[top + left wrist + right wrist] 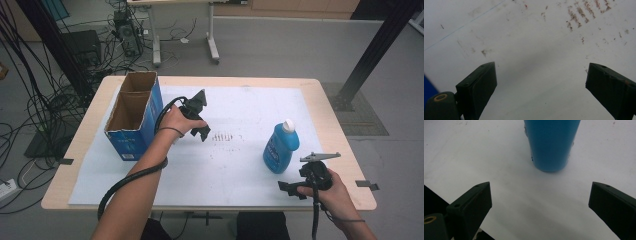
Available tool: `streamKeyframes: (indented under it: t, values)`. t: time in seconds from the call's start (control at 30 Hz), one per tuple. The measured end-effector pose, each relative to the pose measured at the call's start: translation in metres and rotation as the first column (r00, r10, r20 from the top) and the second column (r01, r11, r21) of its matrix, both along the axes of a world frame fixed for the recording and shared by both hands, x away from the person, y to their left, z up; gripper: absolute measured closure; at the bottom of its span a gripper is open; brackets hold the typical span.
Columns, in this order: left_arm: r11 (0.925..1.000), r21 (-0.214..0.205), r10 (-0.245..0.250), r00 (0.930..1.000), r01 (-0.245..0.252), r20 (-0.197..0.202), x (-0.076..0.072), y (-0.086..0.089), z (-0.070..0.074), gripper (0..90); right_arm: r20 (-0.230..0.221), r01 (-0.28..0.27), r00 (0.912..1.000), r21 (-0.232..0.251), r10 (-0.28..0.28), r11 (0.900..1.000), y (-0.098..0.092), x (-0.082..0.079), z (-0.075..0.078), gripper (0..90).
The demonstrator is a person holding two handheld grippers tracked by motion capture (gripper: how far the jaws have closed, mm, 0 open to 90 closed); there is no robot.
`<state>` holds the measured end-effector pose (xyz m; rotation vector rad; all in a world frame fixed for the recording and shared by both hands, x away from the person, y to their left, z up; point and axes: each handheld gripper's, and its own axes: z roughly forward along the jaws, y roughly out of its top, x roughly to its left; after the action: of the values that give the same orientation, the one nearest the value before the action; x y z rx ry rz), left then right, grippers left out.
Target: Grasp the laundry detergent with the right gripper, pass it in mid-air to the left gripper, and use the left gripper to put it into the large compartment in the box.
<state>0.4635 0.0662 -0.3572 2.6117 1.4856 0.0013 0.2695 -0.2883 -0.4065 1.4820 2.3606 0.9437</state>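
High view: a blue bottle (280, 148) with a white cap stands up straight on the white sheet (235, 175) that covers the wooden table (330, 107). It is on the right side of the sheet, near the front.

The right gripper (291, 189) sits low at the front right, just beside the bottle and a little nearer to the person. It does not touch the bottle. A hand holds it from behind, and a grey three-cornered plate sticks up on top of it.

Right gripper view: its two black jaws stand wide apart with nothing between them. The bottom of the blue bottle (552, 145) is right ahead, in the middle, standing on the white sheet (499, 165).

The left gripper (201, 131) is well apart from the bottle, out over the middle of the sheet. It sits just beside a blue cardboard box (136, 116) with an open top that stands at the left.

Left gripper view: its jaws are wide apart too, and they hold nothing. Under them is bare white sheet (524, 50) with some brown smudges (579, 16) farther off. A bit of blue shows at the left edge.
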Motion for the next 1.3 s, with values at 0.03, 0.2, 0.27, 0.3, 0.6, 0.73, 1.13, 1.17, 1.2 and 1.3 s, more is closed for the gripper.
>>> streamKeyframes:
  t: [0.03,0.2,0.27,0.3,0.6,0.73,1.13,1.17,1.2,1.3]
  values:
    - [1.0000,0.000,0.000,1.0000,0.000,0.000,0.000,0.000,0.000,10.3,0.000,0.000,1.0000,0.000,0.000,1.0000,0.000,0.000,0.000,4.6]
    - [1.0000,0.000,0.003,1.0000,-0.003,-0.001,0.000,0.001,0.000,10.3,0.042,-0.001,0.9991,0.013,0.000,0.9999,0.004,0.000,-0.004,4.6]
    - [1.0000,-0.002,0.004,1.0000,-0.004,0.000,-0.001,0.001,-0.001,10.3,0.064,0.006,0.9979,0.012,-0.006,0.9999,0.005,0.000,-0.005,4.6]
    - [1.0000,-0.001,0.002,1.0000,-0.002,-0.001,-0.001,0.001,-0.001,10.3,0.073,0.007,0.9973,0.015,-0.008,0.9999,0.006,0.000,-0.006,4.6]
    - [0.9999,-0.009,0.010,0.9999,-0.010,0.000,0.000,0.003,0.000,10.3,0.133,0.008,0.9911,0.033,-0.013,0.9994,0.008,-0.001,-0.013,4.5]
    - [0.9999,-0.008,0.008,1.0000,-0.008,-0.002,0.000,0.002,-0.002,10.3,0.168,0.000,0.9858,0.049,-0.008,0.9988,0.011,-0.001,-0.017,4.4]
    - [1.0000,-0.003,0.006,0.9999,-0.006,-0.010,-0.001,0.002,-0.004,10.3,0.293,0.026,0.9545,0.107,-0.056,0.9940,0.016,-0.002,-0.028,4.5]
    - [1.0000,-0.002,0.007,0.9999,-0.007,-0.010,-0.001,0.002,-0.004,10.3,0.299,0.026,0.9524,0.111,-0.058,0.9934,0.016,-0.002,-0.028,4.5]
    - [1.0000,-0.002,0.007,0.9999,-0.007,-0.010,-0.001,0.002,-0.004,10.3,0.306,0.030,0.9499,0.116,-0.064,0.9928,0.015,-0.001,-0.028,4.5]
    - [1.0000,-0.001,0.007,0.9999,-0.007,-0.010,-0.001,0.002,-0.004,10.3,0.324,0.030,0.9434,0.131,-0.071,0.9909,0.015,-0.002,-0.029,4.6]
